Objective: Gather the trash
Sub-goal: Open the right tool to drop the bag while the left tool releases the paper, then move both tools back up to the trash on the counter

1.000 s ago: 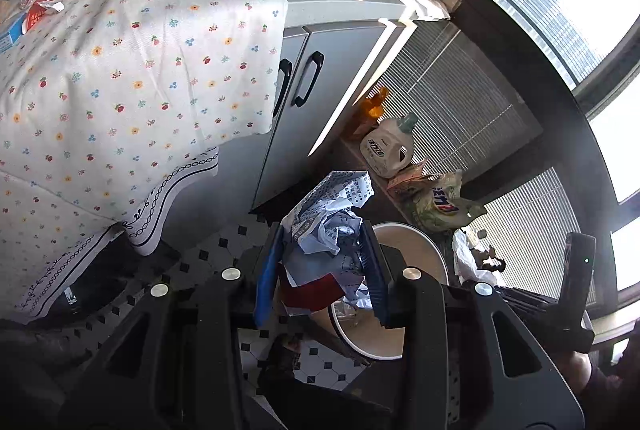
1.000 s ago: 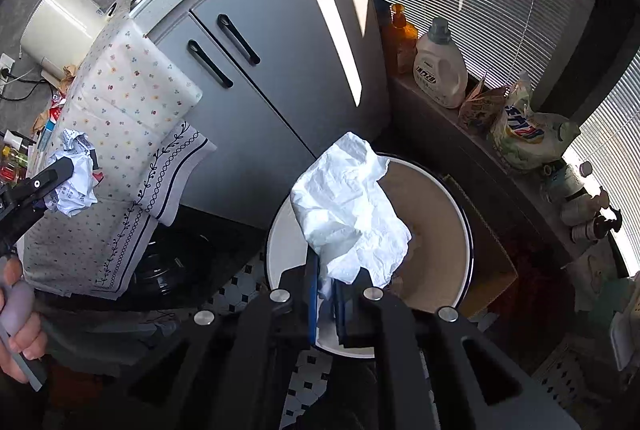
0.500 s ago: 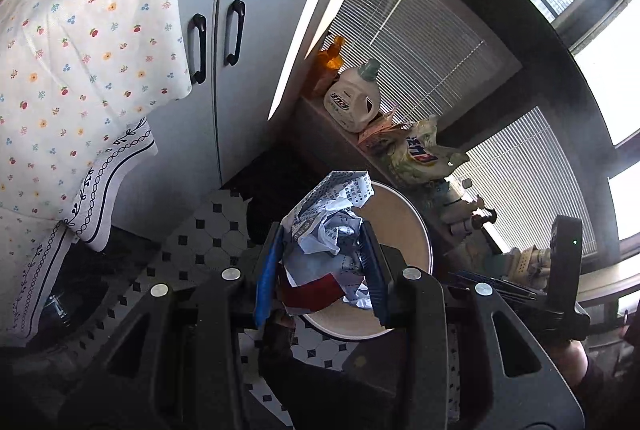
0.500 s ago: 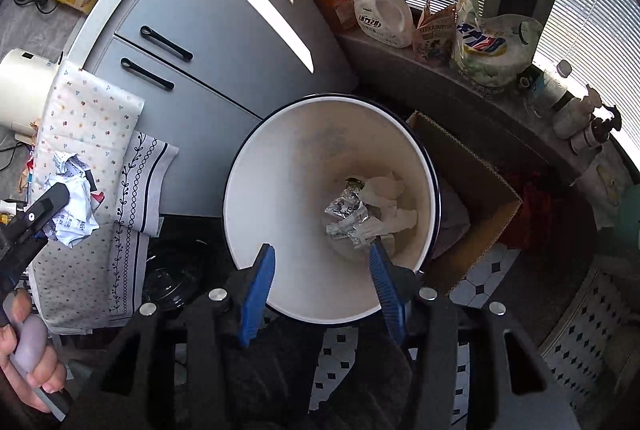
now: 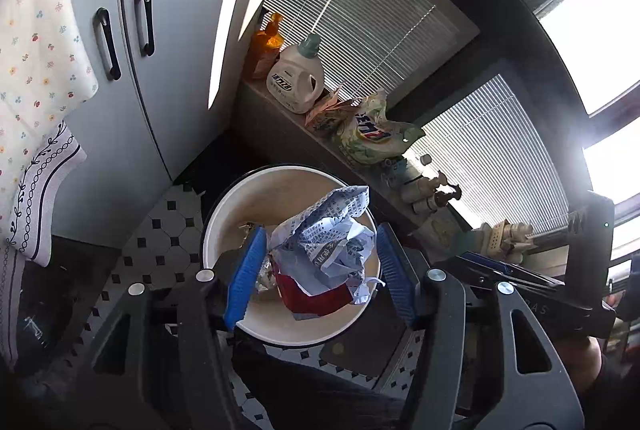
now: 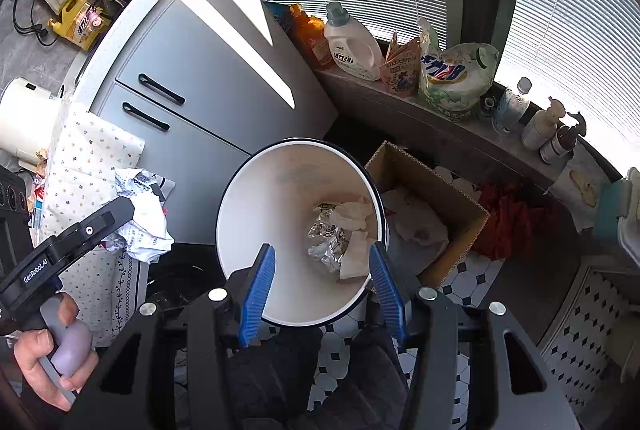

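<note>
A white round trash bin (image 5: 224, 218) (image 6: 256, 214) stands on the tiled floor. In the left wrist view, my left gripper (image 5: 320, 270) is open above the bin, and a crumpled wad of printed paper with a red piece (image 5: 324, 254) hangs between its spread blue pads, apart from both. The same wad shows in the right wrist view (image 6: 140, 218) beside the left gripper's tip. My right gripper (image 6: 320, 274) is open and empty over the bin. Foil and white crumpled paper (image 6: 340, 234) lie at the bin's bottom.
Grey cabinet doors (image 6: 192, 86) stand behind the bin. A cardboard box (image 6: 424, 214) sits right of it. Detergent bottles and pouches (image 6: 352, 42) line a low ledge under the blinds. A floral cloth (image 5: 36, 42) hangs at left.
My right gripper opened and dropped its white paper into the bin. My left gripper moved over the bin and opened; the paper wad is loose between its pads.
</note>
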`<state>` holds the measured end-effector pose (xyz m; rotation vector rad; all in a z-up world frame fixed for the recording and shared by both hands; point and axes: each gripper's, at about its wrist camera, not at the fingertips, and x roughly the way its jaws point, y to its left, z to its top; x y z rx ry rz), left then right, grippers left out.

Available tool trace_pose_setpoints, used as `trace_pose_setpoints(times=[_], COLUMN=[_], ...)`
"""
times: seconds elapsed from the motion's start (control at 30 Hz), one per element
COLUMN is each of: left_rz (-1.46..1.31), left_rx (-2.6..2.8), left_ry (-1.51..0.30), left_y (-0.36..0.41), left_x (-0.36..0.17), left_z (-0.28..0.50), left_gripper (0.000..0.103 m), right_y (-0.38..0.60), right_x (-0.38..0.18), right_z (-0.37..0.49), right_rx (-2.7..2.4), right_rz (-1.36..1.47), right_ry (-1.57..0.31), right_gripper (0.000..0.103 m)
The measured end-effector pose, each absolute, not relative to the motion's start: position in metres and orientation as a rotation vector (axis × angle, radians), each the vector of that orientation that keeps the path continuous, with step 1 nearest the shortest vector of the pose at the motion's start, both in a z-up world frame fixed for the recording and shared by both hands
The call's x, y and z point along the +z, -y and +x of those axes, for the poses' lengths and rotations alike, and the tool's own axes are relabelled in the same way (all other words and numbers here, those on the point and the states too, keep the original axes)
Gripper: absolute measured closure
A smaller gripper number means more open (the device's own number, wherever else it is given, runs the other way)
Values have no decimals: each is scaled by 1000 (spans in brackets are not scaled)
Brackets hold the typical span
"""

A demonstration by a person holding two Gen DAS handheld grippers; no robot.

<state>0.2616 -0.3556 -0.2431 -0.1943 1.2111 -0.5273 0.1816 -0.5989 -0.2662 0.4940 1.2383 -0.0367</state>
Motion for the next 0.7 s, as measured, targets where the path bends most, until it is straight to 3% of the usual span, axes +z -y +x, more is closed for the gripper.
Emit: trace_pose_setpoints(times=[0.3,0.5,0.7], left_rz=[-253,-298,-335], left_rx=[-381,-237,-86], left_ry=[-1148,-1082,-1005], left_y=[300,236,172], left_x=[-225,-204,-178], left_z=[262,251,230], left_gripper=[24,10,8], right_y=[564,519,466], right_x=[-256,-234,-207], right_z=[208,232,256], right_rx=[73,184,296], right_rz=[430,355,292], right_ry=[-1225,-1184,-1134], right_gripper=[52,42,36])
